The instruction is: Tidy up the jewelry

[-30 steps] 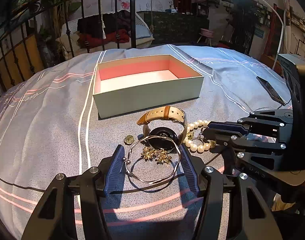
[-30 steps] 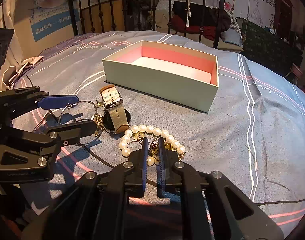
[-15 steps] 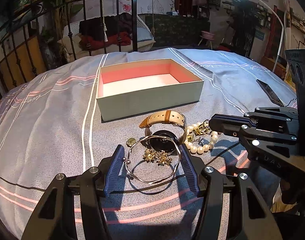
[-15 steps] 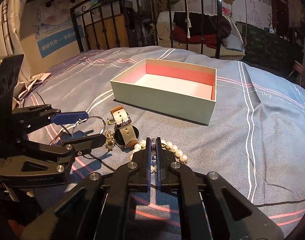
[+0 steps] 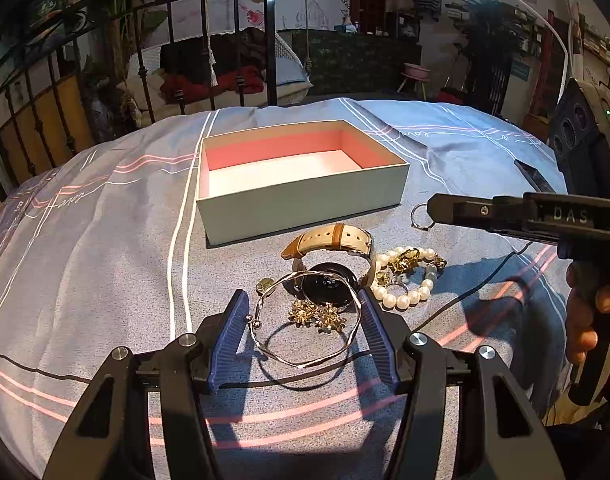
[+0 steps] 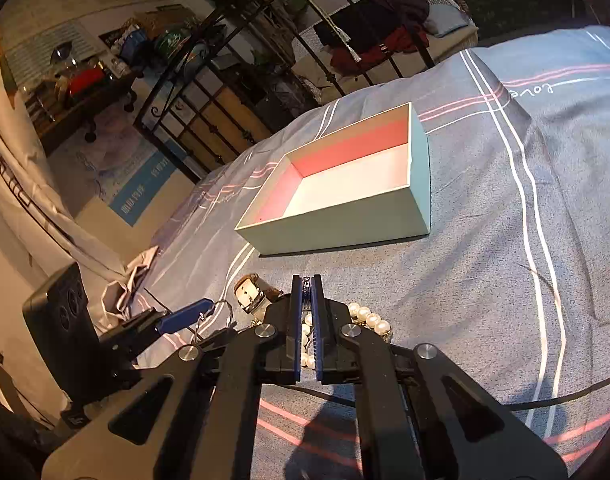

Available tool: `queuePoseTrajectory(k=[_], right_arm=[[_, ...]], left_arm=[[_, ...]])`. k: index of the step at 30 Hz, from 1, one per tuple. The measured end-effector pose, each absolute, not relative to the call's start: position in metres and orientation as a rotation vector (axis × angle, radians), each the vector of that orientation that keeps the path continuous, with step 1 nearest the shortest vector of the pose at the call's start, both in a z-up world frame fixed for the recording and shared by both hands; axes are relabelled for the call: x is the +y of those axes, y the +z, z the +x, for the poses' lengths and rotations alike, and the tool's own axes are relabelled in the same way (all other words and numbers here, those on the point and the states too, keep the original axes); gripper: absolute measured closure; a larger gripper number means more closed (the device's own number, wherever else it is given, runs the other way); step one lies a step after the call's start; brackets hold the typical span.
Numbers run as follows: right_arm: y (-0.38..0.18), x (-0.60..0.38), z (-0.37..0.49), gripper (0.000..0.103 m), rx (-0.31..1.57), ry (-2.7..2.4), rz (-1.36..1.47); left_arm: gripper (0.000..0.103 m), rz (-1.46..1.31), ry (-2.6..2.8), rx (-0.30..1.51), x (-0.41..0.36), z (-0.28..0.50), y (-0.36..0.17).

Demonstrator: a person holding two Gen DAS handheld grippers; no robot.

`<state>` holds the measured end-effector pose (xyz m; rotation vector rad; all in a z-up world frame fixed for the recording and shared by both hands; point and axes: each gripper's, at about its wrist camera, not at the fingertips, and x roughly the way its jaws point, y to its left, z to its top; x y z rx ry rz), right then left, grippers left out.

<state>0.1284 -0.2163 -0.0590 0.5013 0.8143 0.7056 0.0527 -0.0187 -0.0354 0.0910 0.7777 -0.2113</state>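
— Grey bedspread with pink and white stripes is the work surface, soft and slightly domed, with a black iron bed frame and a cluttered, dim room behind. What is in hand?

— The right gripper has its jaws pressed together on a small silver ring, held in the air just right of the pale green open box with a pink lining. The box floor shows nothing in it.

— How should the drop go?

— My judgement: carry the ring well over the rim before parting the jaws, and let go low so it does not bounce out or roll into a fold.

— And the left gripper?

— Jaws apart, standing either side of a thin silver bangle that lies on the cloth. Close gently; the wire looks springy. Beside it lie gold flower earrings, a tan-strapped watch with a black face and a white pearl bracelet, all touching or nearly so, so a lift could drag a neighbour.
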Motion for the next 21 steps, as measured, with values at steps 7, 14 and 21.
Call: queuePoseTrajectory(k=[7,14,21], right_arm=[[-0.051,-0.225,0.142,0.098,0.804,0.708,0.563],[-0.009,-0.206,0.176,0.098,0.724,0.722,0.442],[0.002,-0.176,0.234,0.098,0.742,0.671,0.282]], left_arm=[[0.048,0.091,-0.211,0.755,-0.017,0.055,-0.028],[0.048,0.081,-0.215,0.664,-0.016,0.094,0.008],[0.048,0.044,-0.204,0.682,-0.016,0.184,0.026]])
